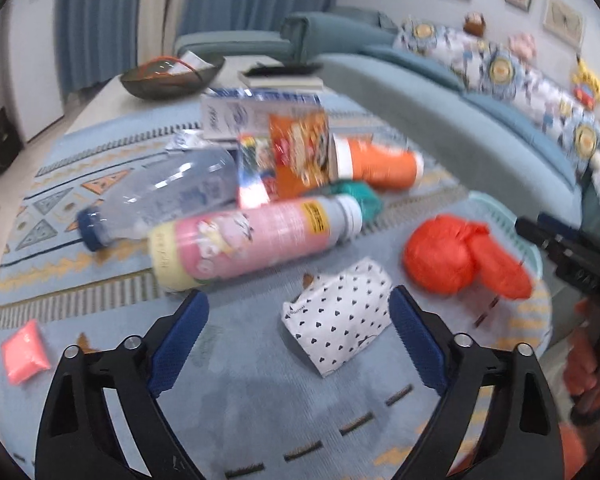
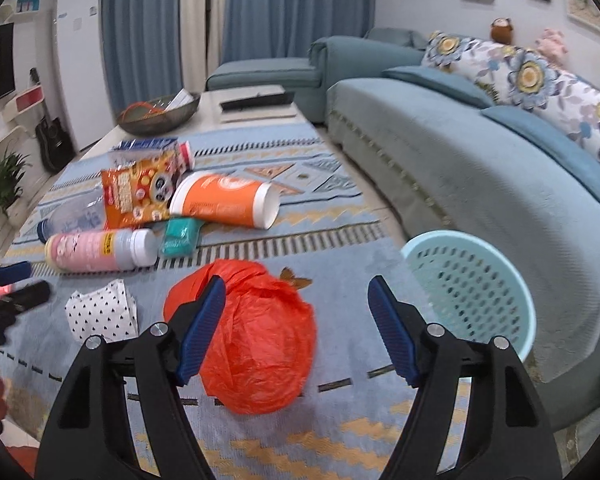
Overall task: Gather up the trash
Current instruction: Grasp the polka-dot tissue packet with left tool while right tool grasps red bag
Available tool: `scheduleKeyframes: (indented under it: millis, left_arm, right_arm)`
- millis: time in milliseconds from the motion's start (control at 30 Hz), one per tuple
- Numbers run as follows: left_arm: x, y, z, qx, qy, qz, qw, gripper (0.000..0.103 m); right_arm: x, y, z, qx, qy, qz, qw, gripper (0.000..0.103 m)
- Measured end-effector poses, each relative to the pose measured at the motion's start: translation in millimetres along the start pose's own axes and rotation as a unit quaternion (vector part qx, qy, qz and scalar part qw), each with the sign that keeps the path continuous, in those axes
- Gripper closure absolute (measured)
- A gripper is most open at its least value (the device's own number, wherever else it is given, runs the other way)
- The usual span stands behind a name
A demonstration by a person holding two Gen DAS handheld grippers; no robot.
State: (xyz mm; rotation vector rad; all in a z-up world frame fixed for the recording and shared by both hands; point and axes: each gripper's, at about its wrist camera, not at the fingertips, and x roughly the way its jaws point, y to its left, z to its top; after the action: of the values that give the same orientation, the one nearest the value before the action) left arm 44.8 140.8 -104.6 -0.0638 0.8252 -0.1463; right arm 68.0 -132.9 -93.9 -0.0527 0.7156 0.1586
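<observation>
Trash lies on a patterned blue rug. A white packet with black hearts lies just ahead of my open, empty left gripper. An orange plastic bag lies between the fingers of my open right gripper, not gripped. Beyond lie a pink bottle, a clear bottle, an orange cup, a snack bag and a teal packet. A light blue basket stands at the right.
A blue sofa runs along the right, close behind the basket. A low table with a dark bowl stands beyond the rug. A pink packet lies at the far left. A white and blue box stands behind the snack bag.
</observation>
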Motion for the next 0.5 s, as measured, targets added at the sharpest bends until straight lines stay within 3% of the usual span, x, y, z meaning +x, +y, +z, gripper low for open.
scheduleKeyframes:
  millis: [233,367,500]
  left_arm:
    - [36,-19,-6,0.047,0.053,-0.033,0.9970,0.016]
    - [56,-26,-12,0.053,0.082,-0.031,0.9948,0.017]
    - [62,-34,-14,0.073,0.079,-0.009,0.9942,0.027]
  right_arm:
    - [23,16,-5,-0.033,0.020,0.026,0.999,0.033]
    - [40,19,-9,-0.028,0.046,0.044,0.998,0.033]
    - [57,17,-12,-0.011,0.070,0.056,0.996,0.033]
